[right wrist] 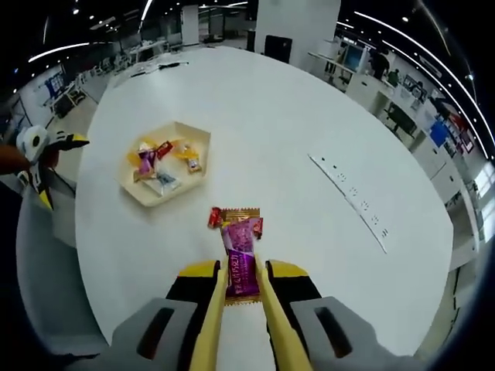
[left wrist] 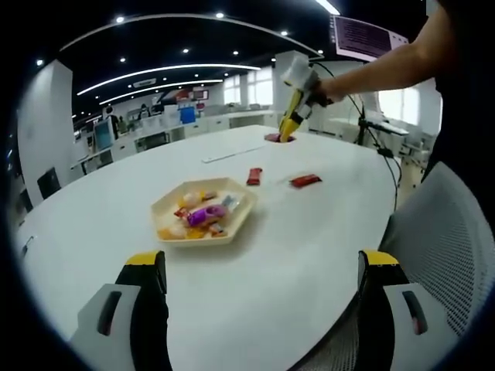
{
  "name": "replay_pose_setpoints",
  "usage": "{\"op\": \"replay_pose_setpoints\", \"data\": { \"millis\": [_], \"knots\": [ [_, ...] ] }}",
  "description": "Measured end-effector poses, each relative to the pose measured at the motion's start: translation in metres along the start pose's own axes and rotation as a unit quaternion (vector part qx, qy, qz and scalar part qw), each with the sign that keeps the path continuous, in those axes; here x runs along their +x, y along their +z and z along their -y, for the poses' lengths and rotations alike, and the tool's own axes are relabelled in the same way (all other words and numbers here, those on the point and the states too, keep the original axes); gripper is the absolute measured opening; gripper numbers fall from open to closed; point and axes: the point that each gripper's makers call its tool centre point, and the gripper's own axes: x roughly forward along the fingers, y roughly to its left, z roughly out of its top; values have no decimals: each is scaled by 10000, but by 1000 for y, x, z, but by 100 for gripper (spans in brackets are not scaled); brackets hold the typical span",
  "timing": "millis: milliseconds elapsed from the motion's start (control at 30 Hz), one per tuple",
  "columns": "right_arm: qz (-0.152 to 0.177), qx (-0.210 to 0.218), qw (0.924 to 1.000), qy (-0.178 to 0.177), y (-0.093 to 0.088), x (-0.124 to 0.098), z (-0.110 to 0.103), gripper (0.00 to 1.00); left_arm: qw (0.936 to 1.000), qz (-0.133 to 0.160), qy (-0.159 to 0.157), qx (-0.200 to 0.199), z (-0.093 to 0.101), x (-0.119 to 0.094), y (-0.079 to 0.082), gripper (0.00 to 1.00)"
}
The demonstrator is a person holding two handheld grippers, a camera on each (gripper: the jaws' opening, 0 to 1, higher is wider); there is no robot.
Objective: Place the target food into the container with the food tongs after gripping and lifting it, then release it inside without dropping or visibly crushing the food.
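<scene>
My right gripper (right wrist: 242,272) is shut on a pink-purple snack packet (right wrist: 240,259), which sticks out forward between the yellow fingers. In the left gripper view that gripper (left wrist: 291,120) is far across the white table in a person's hand, tips down at the pink packet (left wrist: 274,137). I cannot tell whether the packet is clear of the table. A cream hexagonal tray (left wrist: 232,229) (right wrist: 199,143) holds several wrapped sweets. My left gripper (left wrist: 263,270) is wide open with nothing between its jaws, short of the tray. It also appears at the left edge (right wrist: 39,154).
Two small red packets (left wrist: 254,176) (left wrist: 305,181) lie between the tray and the right gripper; they flank the held packet's far end (right wrist: 215,218) (right wrist: 257,226). A long narrow strip (right wrist: 348,202) is set in the table. A grey mesh chair (left wrist: 445,232) stands at the table's edge.
</scene>
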Motion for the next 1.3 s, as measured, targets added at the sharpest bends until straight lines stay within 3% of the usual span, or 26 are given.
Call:
{"op": "replay_pose_setpoints", "data": {
  "millis": [733, 1300],
  "knots": [
    [376, -410, 9980, 292, 79, 15, -48, 22, 10000, -21, 15, -31, 0, 0, -1, 99],
    [555, -744, 9938, 616, 137, 42, -94, 22, 10000, -69, 38, -4, -1, 0, -3, 99]
  ]
}}
